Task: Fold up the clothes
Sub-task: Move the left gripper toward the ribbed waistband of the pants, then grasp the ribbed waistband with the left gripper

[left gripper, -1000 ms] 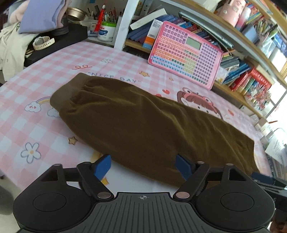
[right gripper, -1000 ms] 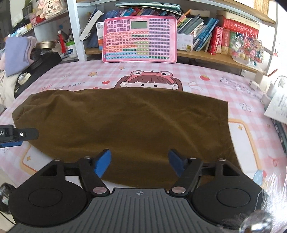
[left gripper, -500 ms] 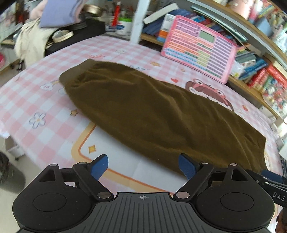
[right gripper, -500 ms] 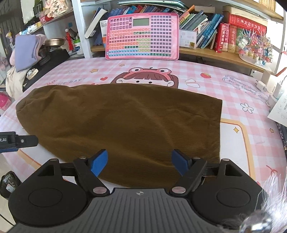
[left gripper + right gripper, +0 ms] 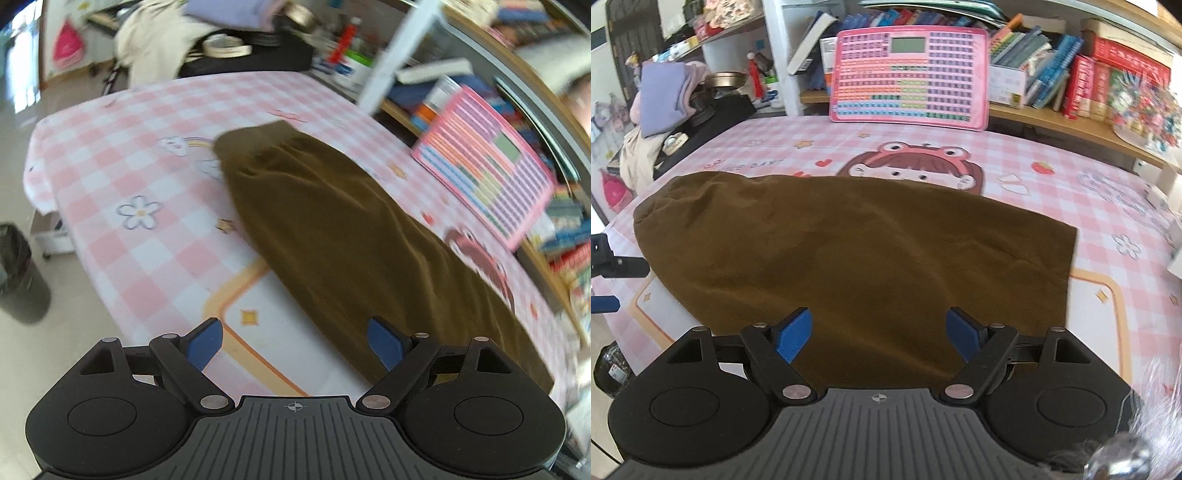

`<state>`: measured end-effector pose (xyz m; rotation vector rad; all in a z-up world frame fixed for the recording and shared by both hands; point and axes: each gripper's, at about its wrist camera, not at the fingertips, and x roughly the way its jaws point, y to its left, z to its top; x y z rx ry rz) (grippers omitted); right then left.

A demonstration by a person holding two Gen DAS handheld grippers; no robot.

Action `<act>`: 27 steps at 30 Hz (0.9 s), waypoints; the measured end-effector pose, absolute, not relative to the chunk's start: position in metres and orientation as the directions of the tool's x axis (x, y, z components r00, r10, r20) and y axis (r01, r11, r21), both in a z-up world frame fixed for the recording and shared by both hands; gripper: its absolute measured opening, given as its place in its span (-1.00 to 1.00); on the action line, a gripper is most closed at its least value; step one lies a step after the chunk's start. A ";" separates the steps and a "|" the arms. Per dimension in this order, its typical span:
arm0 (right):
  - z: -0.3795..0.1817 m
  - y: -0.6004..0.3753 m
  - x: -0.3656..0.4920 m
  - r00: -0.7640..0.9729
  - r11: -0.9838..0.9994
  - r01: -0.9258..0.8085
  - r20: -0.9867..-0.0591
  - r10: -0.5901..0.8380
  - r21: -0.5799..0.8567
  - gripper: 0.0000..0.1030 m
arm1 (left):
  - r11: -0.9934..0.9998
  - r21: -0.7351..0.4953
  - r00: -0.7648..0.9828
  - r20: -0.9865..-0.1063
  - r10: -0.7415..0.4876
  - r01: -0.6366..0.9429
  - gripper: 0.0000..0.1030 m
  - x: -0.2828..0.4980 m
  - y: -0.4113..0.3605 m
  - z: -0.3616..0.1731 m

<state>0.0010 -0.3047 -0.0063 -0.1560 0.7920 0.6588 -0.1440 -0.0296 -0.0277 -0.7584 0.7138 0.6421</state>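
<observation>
The brown garment is lying flat on the pink checked tablecloth, its long body running from about 9 o'clock to 3 o'clock in the right wrist view, with a straight cut edge at the 3 o'clock end and a rounded end at 9 o'clock. In the left wrist view its gathered, elastic-looking band is sitting toward 12 o'clock. The fabric is looking soft and finely ribbed, with shallow wrinkles.

The right gripper is hovering over the near hem, its blue ribbed pads spread wide and holding nothing. The left gripper is likewise spread and empty, its right pad over the garment's edge and its left pad over bare cloth.

Open cloth is showing at 9 o'clock of the garment in the left view, where the table edge is dropping to the floor beside a dark bin. Behind, at 12 o'clock, a pink keypad board is leaning against a bookshelf.

Printed on the cloth, "DAY" is partly readable; other writing is too blurred.
</observation>
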 end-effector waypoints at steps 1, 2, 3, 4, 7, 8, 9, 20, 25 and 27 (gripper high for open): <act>-0.006 -0.299 0.002 0.516 0.787 -0.607 -0.700 0.493 0.107 0.53 | 0.546 -0.398 0.597 -0.763 0.249 -0.737 0.71 -0.146 -0.023 -0.030; -0.006 -0.293 0.004 0.518 0.784 -0.612 -0.696 0.497 0.105 0.53 | 0.527 -0.415 0.599 -0.763 0.243 -0.742 0.71 -0.147 -0.016 -0.032; -0.006 -0.286 0.006 0.525 0.784 -0.612 -0.689 0.500 0.102 0.53 | 0.508 -0.434 0.604 -0.761 0.235 -0.744 0.71 -0.149 -0.010 -0.034; -0.005 -0.279 0.007 0.533 0.786 -0.610 -0.682 0.501 0.100 0.54 | 0.489 -0.454 0.611 -0.759 0.226 -0.745 0.71 -0.151 -0.004 -0.036; -0.007 -0.253 0.013 0.558 0.789 -0.610 -0.666 0.494 0.075 0.56 | 0.429 -0.509 0.627 -0.753 0.197 -0.746 0.71 -0.156 0.017 -0.042; -0.008 -0.242 0.014 0.566 0.788 -0.613 -0.662 0.492 0.061 0.56 | 0.412 -0.525 0.634 -0.751 0.187 -0.744 0.70 -0.157 0.024 -0.044; -0.010 -0.233 0.016 0.576 0.788 -0.614 -0.655 0.489 0.049 0.56 | 0.400 -0.540 0.641 -0.747 0.178 -0.741 0.71 -0.158 0.031 -0.046; -0.018 -0.151 0.045 0.692 0.834 -0.546 -0.601 0.400 -0.074 0.56 | 0.347 -0.640 0.704 -0.704 0.091 -0.685 0.70 -0.158 0.086 -0.057; -0.022 -0.122 0.056 0.712 0.843 -0.529 -0.594 0.375 -0.103 0.56 | 0.355 -0.664 0.725 -0.687 0.058 -0.658 0.70 -0.151 0.101 -0.059; -0.021 -0.110 0.057 0.721 0.842 -0.528 -0.580 0.379 -0.106 0.56 | 0.339 -0.677 0.731 -0.681 0.049 -0.654 0.70 -0.149 0.108 -0.061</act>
